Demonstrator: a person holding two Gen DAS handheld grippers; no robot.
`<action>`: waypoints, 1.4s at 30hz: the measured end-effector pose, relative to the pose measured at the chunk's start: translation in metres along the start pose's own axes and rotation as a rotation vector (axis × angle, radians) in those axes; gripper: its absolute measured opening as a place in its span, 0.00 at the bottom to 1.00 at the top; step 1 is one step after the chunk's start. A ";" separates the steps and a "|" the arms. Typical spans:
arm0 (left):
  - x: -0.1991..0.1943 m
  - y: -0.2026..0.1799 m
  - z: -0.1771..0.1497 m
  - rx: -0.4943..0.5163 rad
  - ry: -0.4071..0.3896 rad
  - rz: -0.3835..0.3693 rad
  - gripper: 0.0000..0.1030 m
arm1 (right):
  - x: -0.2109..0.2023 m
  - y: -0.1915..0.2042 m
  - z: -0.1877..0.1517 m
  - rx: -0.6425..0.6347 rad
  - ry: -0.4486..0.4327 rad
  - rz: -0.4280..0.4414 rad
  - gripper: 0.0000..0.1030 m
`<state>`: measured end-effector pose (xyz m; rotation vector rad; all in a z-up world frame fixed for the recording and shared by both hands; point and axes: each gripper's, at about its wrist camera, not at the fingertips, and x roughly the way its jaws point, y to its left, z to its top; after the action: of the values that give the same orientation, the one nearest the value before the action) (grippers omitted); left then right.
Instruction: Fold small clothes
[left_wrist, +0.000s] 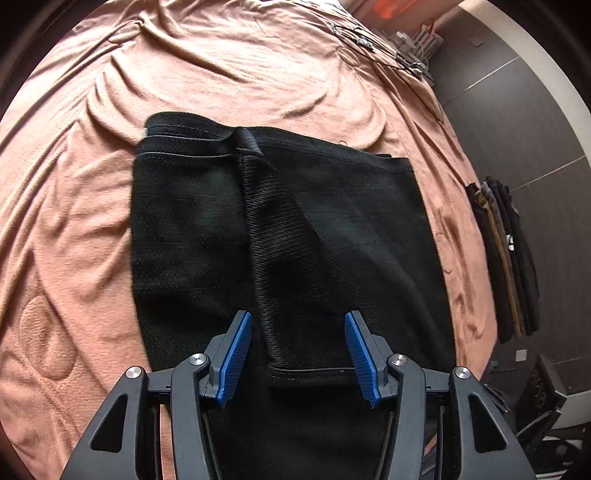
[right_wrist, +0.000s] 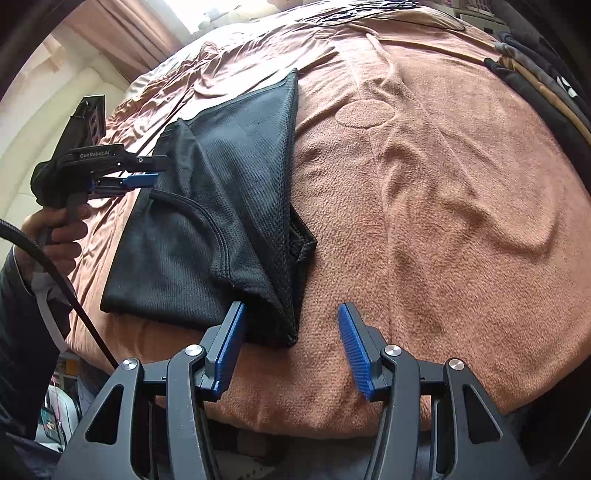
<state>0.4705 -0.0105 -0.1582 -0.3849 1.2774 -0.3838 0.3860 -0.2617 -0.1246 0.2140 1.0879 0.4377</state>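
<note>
Right tongs (right_wrist: 291, 347) gape empty at the black mesh shirt's (right_wrist: 221, 206) corner on the bed (right_wrist: 424, 184); left tongs (left_wrist: 298, 350), spread, hover above. Loose folded layers could slide apart.

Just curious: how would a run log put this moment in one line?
black garment: partly folded on bed | left gripper: open above it | right gripper: open

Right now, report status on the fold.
Both tools open, left, right, gripping nothing. Black mesh garment partly folded on the brown blanket. Nothing in the way.
</note>
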 end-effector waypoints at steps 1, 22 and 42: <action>0.002 0.000 0.002 -0.005 0.004 -0.012 0.52 | 0.001 -0.001 0.002 0.005 -0.001 0.002 0.48; 0.024 -0.048 0.086 -0.012 -0.071 -0.131 0.50 | 0.008 -0.022 0.019 0.080 -0.041 0.033 0.48; 0.000 -0.016 0.082 0.005 -0.137 0.026 0.50 | 0.000 -0.015 -0.007 0.055 -0.010 0.027 0.48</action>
<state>0.5490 -0.0185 -0.1303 -0.3837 1.1469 -0.3331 0.3835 -0.2754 -0.1332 0.2794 1.0895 0.4309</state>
